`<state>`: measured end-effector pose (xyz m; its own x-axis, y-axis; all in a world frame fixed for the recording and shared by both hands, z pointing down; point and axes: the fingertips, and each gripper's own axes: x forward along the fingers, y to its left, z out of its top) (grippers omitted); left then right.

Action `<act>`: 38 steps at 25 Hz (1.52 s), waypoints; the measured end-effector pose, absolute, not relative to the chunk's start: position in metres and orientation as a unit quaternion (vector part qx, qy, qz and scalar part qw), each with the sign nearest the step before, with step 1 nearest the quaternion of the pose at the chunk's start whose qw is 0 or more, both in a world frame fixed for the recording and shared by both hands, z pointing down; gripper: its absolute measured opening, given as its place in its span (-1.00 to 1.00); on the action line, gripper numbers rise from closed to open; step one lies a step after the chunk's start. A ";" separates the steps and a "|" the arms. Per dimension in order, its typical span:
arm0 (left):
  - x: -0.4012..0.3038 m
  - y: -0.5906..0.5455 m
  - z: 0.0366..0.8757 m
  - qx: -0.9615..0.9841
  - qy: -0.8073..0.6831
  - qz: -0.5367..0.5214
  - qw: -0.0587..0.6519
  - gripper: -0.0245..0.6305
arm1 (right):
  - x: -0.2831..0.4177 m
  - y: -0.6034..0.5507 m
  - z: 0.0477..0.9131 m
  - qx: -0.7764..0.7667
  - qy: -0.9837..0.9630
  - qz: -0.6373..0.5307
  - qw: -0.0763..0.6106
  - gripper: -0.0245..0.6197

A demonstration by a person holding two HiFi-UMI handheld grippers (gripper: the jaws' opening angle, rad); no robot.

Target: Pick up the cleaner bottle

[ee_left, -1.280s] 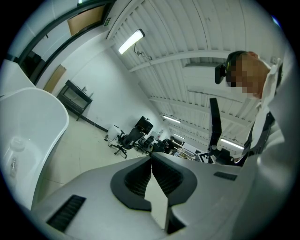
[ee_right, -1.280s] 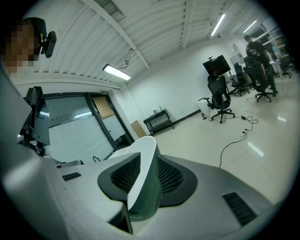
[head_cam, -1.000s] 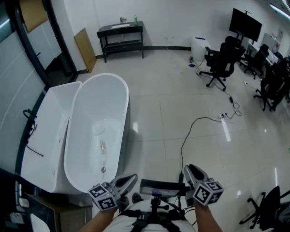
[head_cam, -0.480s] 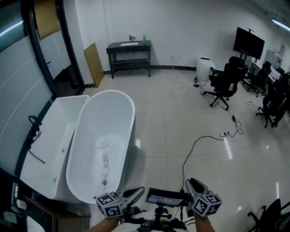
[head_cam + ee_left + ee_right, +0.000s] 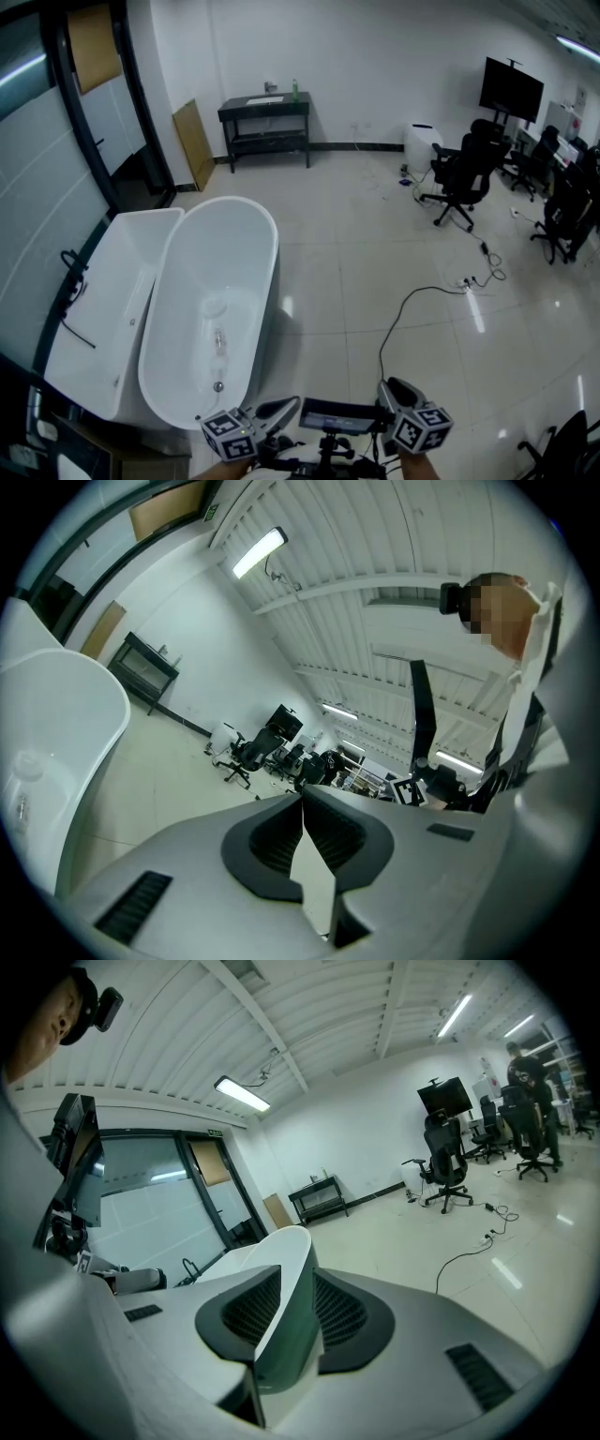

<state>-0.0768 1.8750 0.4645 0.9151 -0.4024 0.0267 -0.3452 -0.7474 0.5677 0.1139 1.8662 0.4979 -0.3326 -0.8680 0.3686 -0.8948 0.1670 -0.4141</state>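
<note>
A small green bottle (image 5: 294, 88) stands on the black table (image 5: 265, 102) against the far wall; it is too small to make out more. Both grippers are held close to the person's body at the bottom of the head view, far from that table. My left gripper (image 5: 285, 410) (image 5: 302, 795) has its jaw tips touching and holds nothing. My right gripper (image 5: 395, 390) (image 5: 298, 1273) is shut too, with nothing in it. It looks past the oval tub's rim toward the black table (image 5: 322, 1194).
A white oval bathtub (image 5: 265, 221) stands on the tiled floor at left, with a rectangular white tub (image 5: 112, 246) beside it. A black cable (image 5: 412, 298) trails across the floor. Office chairs (image 5: 459, 175) and a screen (image 5: 511, 88) are at the back right.
The head view has tilted up: the far table and tubs sit lower in the picture, and both grippers have slid toward the bottom edge. Both grippers stay shut.
</note>
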 end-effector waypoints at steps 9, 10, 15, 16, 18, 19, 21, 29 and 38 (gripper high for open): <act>-0.049 1.880 0.468 0.935 -0.230 -0.021 0.271 -0.93 | 0.143 1.870 0.510 0.565 -0.767 0.305 0.012 -0.62; -0.048 1.879 0.468 0.933 -0.237 -0.024 0.270 -0.93 | 0.146 1.870 0.511 0.562 -0.768 0.306 0.012 -0.62; -0.035 1.876 0.472 0.923 -0.262 -0.027 0.279 -0.93 | 0.159 1.870 0.514 0.551 -0.774 0.311 0.017 -0.62; -0.030 1.877 0.472 0.924 -0.259 -0.027 0.280 -0.93 | 0.162 1.870 0.515 0.549 -0.775 0.313 0.018 -0.62; -0.020 1.878 0.472 0.925 -0.254 -0.028 0.280 -0.93 | 0.169 1.869 0.516 0.548 -0.774 0.318 0.023 -0.62; -0.017 1.878 0.472 0.926 -0.253 -0.028 0.279 -0.93 | 0.173 1.868 0.516 0.546 -0.774 0.319 0.024 -0.62; -0.013 1.878 0.471 0.927 -0.258 -0.027 0.272 -0.93 | 0.177 1.866 0.517 0.541 -0.779 0.317 0.024 -0.62; -0.003 1.875 0.463 0.932 -0.270 -0.020 0.242 -0.93 | 0.181 1.857 0.522 0.524 -0.786 0.327 0.026 -0.62; 0.006 1.871 0.464 0.936 -0.275 0.000 0.219 -0.93 | 0.182 1.846 0.520 0.508 -0.797 0.326 0.022 -0.62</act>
